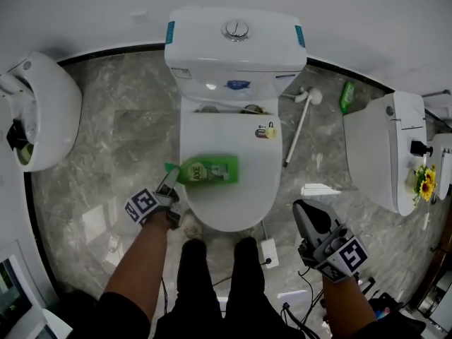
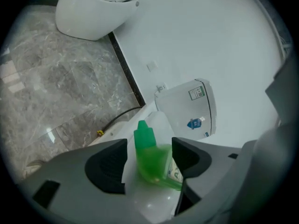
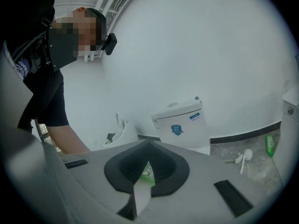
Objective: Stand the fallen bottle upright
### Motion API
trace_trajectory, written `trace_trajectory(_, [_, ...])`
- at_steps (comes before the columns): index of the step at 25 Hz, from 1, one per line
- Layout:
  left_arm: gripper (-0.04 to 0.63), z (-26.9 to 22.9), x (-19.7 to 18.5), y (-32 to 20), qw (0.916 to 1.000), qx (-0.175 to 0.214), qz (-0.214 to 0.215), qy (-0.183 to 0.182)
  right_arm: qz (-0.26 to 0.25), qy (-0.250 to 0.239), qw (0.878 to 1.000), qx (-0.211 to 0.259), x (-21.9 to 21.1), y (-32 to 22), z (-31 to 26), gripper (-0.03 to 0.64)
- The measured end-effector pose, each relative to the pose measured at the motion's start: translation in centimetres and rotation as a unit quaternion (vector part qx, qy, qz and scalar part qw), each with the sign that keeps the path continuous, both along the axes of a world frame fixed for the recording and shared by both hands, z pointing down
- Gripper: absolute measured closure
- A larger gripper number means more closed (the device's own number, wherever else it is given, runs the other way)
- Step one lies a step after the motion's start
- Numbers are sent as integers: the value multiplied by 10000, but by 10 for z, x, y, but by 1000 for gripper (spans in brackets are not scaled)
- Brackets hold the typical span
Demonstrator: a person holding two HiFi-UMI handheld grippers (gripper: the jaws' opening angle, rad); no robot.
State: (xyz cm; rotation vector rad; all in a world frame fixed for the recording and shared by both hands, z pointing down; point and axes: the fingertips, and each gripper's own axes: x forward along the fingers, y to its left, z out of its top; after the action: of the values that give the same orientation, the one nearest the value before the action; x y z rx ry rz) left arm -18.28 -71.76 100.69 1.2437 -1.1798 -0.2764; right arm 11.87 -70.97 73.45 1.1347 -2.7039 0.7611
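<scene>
Grey marble floor (image 1: pixel 120 133) runs up to a white wall (image 1: pixel 353 13), with a dark strip where the two meet. A toilet (image 1: pixel 229 210) with its lid shut stands in the middle, its cistern (image 1: pixel 235 51) against the wall. A white fixture (image 1: pixel 46 111) hangs at the left and a second toilet (image 1: pixel 378 154) stands at the right. Bare floor lies open on both sides of the middle toilet, wider on the left. The bottle (image 1: pixel 210 169), green with its label up, lies on its side across the lid. Its cap pokes just past the lid's left edge, while bare lid remains to its right and in front of it. Only the head view shows this full length. The left gripper (image 1: pixel 171 179) reaches in from the lid's left front edge. Its own view shows the jaws spread, with the bottle's cap and shoulder between them: the right jaw is close against the shoulder and a gap shows at the left jaw. That view also catches a dark cable (image 2: pixel 119 118) on the floor by the wall. The right gripper (image 1: pixel 304 210) hangs over the floor right of the toilet, well apart from the bottle. Its jaws are pressed together and empty, with a sliver of green visible through the slit below the tips. Its view alone takes in the person's dark sleeve and bare arm. A brush (image 1: pixel 300 122) lies on the floor right of the cistern. A second green bottle (image 1: pixel 347 96) sits by the wall, and yellow flowers (image 1: pixel 426 182) show at the far right.
</scene>
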Motion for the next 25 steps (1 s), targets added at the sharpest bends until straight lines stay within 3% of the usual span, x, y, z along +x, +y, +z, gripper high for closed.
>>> trace_trajectory(5, [281,11,-2,-9,9999,88,6,77,-163,152,9995,-205,3,11,17,614])
trace_trajectory(8, [364,8,-2,-17,9990,311,-182,259,-157,136,9994,-269,6,13,22,614])
trace_trajectory(11, [393,3,-5,-22,9974,515,-402,314,-136,126,9995,-271,8,14,25,614])
trace_trajectory(20, [407,-45,1,-32,9949,970,-196,-176,-60,189,9996,-181,18,15,13,614])
trace_trajectory(25, [408,-73,13,-45,9926,1045,183,-584,40,167,9999,-11,24,12,-3,614])
